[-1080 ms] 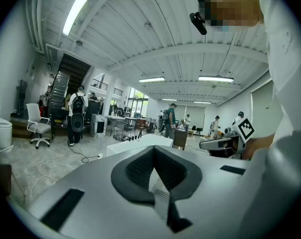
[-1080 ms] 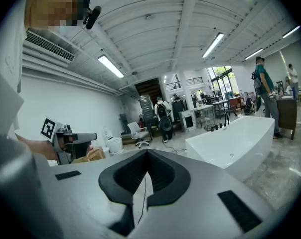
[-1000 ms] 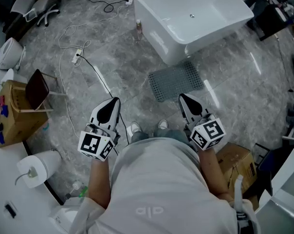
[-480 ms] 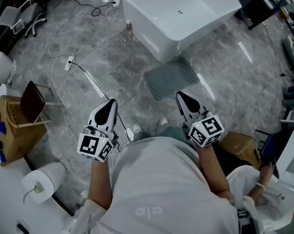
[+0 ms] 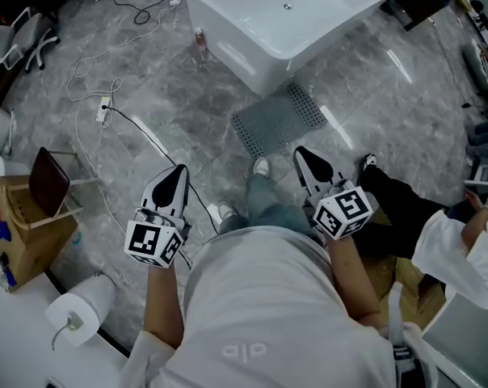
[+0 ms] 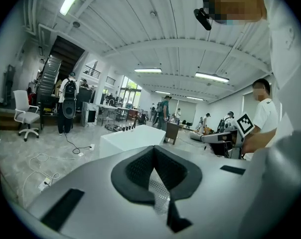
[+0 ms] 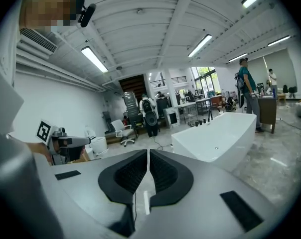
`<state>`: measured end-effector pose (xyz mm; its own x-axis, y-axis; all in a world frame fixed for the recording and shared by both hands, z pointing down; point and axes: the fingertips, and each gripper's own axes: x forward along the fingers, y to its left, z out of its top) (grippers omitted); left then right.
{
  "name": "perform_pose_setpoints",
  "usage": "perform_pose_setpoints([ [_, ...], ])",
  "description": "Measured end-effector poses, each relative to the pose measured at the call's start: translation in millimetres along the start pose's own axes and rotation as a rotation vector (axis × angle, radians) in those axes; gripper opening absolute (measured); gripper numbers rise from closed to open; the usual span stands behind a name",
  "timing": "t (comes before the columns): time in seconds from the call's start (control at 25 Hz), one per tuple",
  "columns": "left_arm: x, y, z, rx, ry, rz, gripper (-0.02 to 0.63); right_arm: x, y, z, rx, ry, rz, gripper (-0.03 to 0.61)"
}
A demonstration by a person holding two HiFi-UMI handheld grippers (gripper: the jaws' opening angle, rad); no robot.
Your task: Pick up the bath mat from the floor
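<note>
The bath mat (image 5: 278,122), grey and perforated, lies flat on the marble floor right in front of the white bathtub (image 5: 284,14). Both grippers are held at waist height, well short of the mat, pointing forward. My left gripper (image 5: 179,169) is shut and empty, to the mat's near left. My right gripper (image 5: 301,150) is also shut and empty, just below the mat's near edge in the head view. My right shoe (image 5: 262,166) is stepping towards the mat. The left gripper (image 6: 153,149) and right gripper (image 7: 148,151) views show closed pads and the bathtub (image 7: 220,136), not the mat.
A black cable (image 5: 147,138) and a power strip (image 5: 105,103) lie on the floor at the left. A bottle (image 5: 199,43) stands by the tub's corner. A cardboard box (image 5: 26,225) sits far left. Another person (image 5: 438,241) crouches at the right, legs reaching near my right gripper.
I have stepped forward, so the tub and mat sit closer and further left in the head view. A second person has come into view at the right. Both grippers stay shut.
</note>
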<state>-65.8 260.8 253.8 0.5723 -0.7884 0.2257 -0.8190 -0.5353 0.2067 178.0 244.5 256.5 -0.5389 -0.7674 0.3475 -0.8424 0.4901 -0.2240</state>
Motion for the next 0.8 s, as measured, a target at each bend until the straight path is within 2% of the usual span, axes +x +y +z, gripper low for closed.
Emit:
perform_pose_setpoints([
  [0.32, 87, 16, 10, 0.000, 0.039, 0.037, 0.015, 58, -73, 24, 0.018, 0.020, 0.039, 0.026],
  [0.52, 146, 26, 16, -0.048, 0.055, 0.086, 0.015, 97, -122, 36, 0.020, 0.056, 0.087, 0.028],
  [0.8, 195, 32, 17, -0.054, 0.099, 0.161, 0.015, 135, -162, 36, 0.031, 0.121, 0.173, 0.040],
])
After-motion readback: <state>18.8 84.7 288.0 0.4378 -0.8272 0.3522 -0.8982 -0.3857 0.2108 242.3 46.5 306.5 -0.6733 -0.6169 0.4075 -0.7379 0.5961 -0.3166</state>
